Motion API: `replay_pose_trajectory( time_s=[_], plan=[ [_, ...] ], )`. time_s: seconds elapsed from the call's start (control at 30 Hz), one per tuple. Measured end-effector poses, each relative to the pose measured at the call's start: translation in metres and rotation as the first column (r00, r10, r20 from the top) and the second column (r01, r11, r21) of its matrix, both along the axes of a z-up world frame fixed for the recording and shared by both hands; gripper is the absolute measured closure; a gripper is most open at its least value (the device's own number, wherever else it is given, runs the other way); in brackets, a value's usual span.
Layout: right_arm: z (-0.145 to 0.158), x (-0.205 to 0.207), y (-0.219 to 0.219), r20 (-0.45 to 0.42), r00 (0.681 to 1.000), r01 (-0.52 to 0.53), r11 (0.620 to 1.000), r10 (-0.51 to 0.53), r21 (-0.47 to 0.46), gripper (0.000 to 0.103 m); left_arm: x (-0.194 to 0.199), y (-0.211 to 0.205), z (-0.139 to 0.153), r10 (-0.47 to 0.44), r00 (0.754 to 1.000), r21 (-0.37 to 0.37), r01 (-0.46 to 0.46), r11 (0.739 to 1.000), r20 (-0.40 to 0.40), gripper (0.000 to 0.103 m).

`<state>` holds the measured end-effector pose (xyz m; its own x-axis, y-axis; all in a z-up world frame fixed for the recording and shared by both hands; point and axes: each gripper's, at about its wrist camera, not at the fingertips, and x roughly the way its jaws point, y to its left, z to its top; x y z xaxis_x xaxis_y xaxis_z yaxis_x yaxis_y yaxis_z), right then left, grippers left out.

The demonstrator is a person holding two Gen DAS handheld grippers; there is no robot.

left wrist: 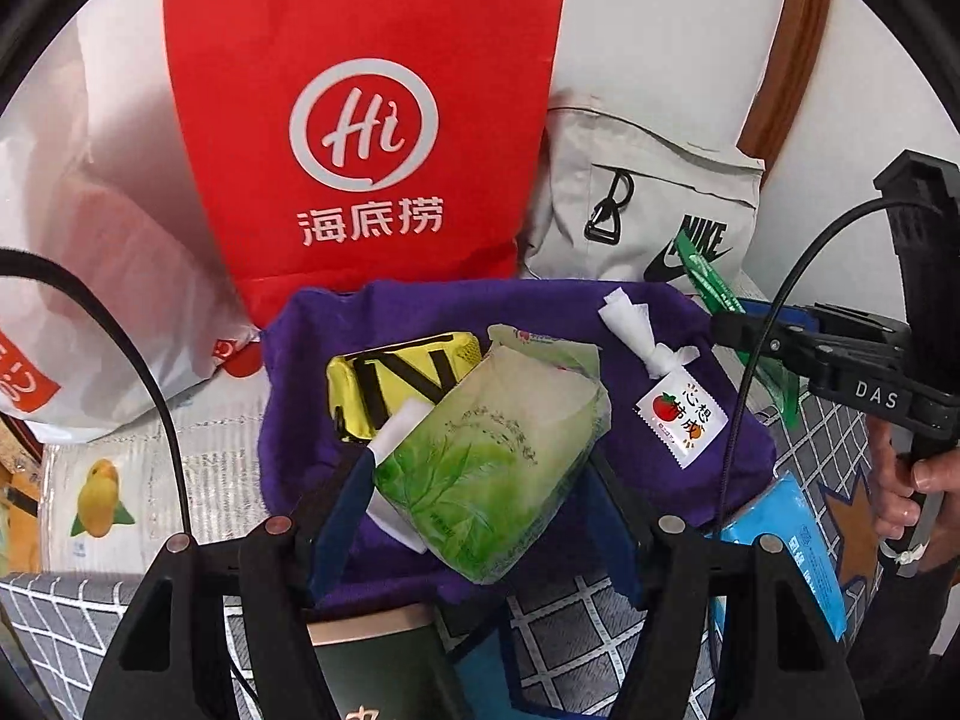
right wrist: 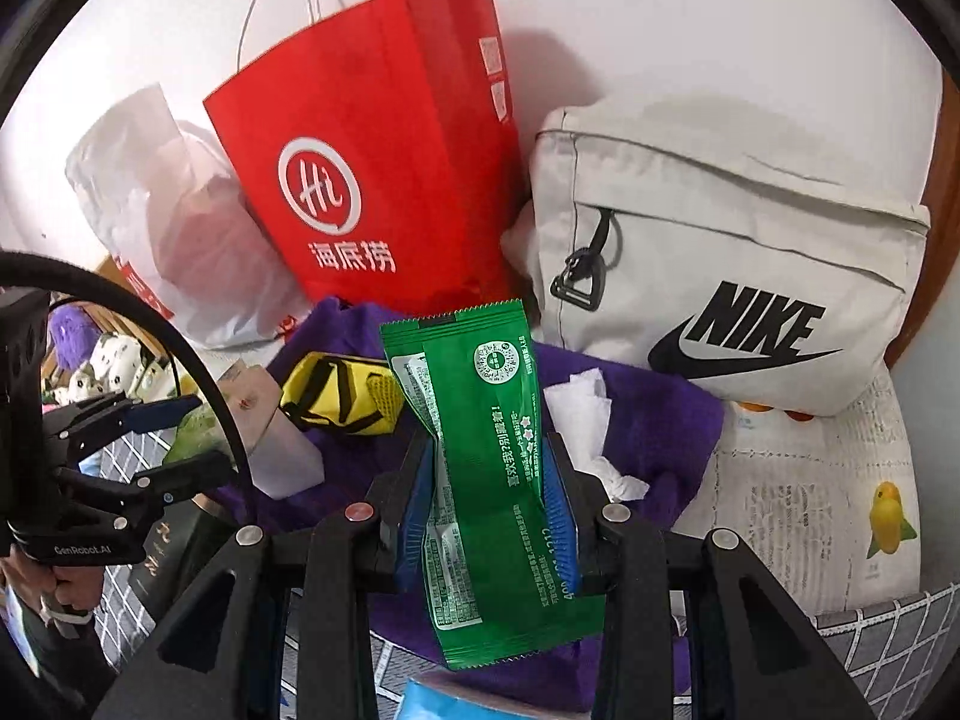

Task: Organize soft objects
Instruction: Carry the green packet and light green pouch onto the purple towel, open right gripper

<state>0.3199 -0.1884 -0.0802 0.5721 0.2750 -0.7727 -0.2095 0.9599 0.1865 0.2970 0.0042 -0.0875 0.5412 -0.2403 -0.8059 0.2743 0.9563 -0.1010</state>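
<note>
We read "Hi 海底捞" on the red paper bag [left wrist: 366, 138], "NIKE" on the grey bag [right wrist: 738, 276], "DAS" on the right gripper [left wrist: 744, 330] and "GenRobot.AI" on the left gripper [right wrist: 180, 438].

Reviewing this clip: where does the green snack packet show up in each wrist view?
Left wrist view: only a sliver of the green packet shows at the right edge, held by the right gripper.
Right wrist view: green packet at centre, upright, clamped by the right gripper.
Shared landmark: the red paper bag standing behind the purple cloth.
</note>
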Motion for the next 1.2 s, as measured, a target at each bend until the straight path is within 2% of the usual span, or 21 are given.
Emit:
replay_pose_trajectory(
  time_s=[0.17,0.27,0.4,0.57,0.8,0.97,1.2],
  plan=[
    [-0.007,0.002,-0.002,-0.023,1.000,-0.010,1.000,0.010,-0.003,0.068,0.003,-0.001,0.001,-0.002,1.000,0.017,0.002,1.000,0.014,0.036],
    [-0.009,0.004,-0.003,-0.033,0.999,-0.014,1.000,0.014,0.001,0.068,0.009,0.008,0.000,0.049,0.998,0.038,-0.051,0.998,0.042,0.036],
    [-0.015,0.006,0.003,-0.047,0.998,-0.036,0.999,0.036,0.001,0.068,0.016,0.017,-0.007,0.103,0.992,0.106,-0.111,0.988,0.078,0.036],
    [-0.026,0.010,0.012,-0.074,0.995,-0.061,0.998,0.060,-0.009,0.067,0.027,0.020,-0.027,0.134,0.988,0.199,-0.145,0.969,0.071,0.036],
    [-0.032,0.012,0.015,-0.086,0.994,-0.072,0.997,0.070,-0.015,0.067,0.020,0.015,-0.028,0.070,0.996,0.122,-0.076,0.990,0.053,0.036],
    [-0.036,0.014,0.013,-0.115,0.992,-0.058,0.998,0.055,-0.019,0.067,0.022,0.008,-0.039,0.056,0.998,0.131,-0.059,0.990,0.028,0.036],
    [-0.051,0.023,0.013,-0.150,0.988,-0.047,0.998,0.042,-0.031,0.067,0.024,0.005,-0.039,0.050,0.998,0.146,-0.055,0.988,0.038,0.036]
  ],
)
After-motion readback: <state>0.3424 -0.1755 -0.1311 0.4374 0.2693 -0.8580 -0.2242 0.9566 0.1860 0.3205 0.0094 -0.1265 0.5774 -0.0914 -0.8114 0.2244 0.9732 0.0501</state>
